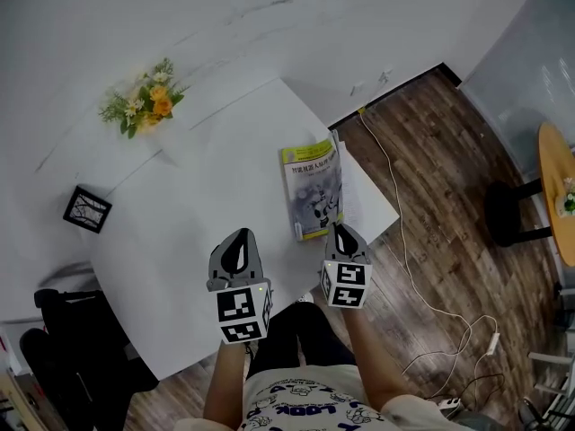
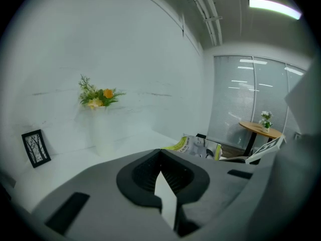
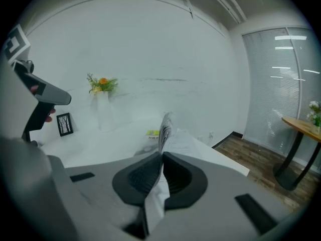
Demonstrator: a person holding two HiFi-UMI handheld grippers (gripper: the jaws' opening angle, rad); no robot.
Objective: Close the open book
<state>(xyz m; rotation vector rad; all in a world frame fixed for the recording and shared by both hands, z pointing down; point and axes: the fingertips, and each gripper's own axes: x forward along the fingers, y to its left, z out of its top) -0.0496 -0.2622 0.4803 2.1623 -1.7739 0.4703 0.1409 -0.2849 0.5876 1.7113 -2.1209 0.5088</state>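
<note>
The book (image 1: pixel 312 191) lies near the right edge of the white table (image 1: pixel 189 241), its yellow-green cover facing up and white pages (image 1: pixel 357 197) spread to its right. My right gripper (image 1: pixel 340 230) is at the book's near right corner, shut on a page. In the right gripper view that page (image 3: pixel 164 129) stands on edge between the jaws of the gripper (image 3: pixel 161 157), with the cover (image 3: pixel 152 133) on its left. My left gripper (image 1: pixel 239 238) hovers over bare table left of the book, jaws together and nothing in them. From the left gripper (image 2: pixel 160 154) the book (image 2: pixel 198 145) shows ahead to the right.
A white vase of orange and yellow flowers (image 1: pixel 146 99) and a small black picture frame (image 1: pixel 87 209) stand on the table's far left. A round wooden table (image 1: pixel 557 187) is at the right, a white cable (image 1: pixel 404 241) runs over the wood floor, and a black chair (image 1: pixel 63 330) stands near left.
</note>
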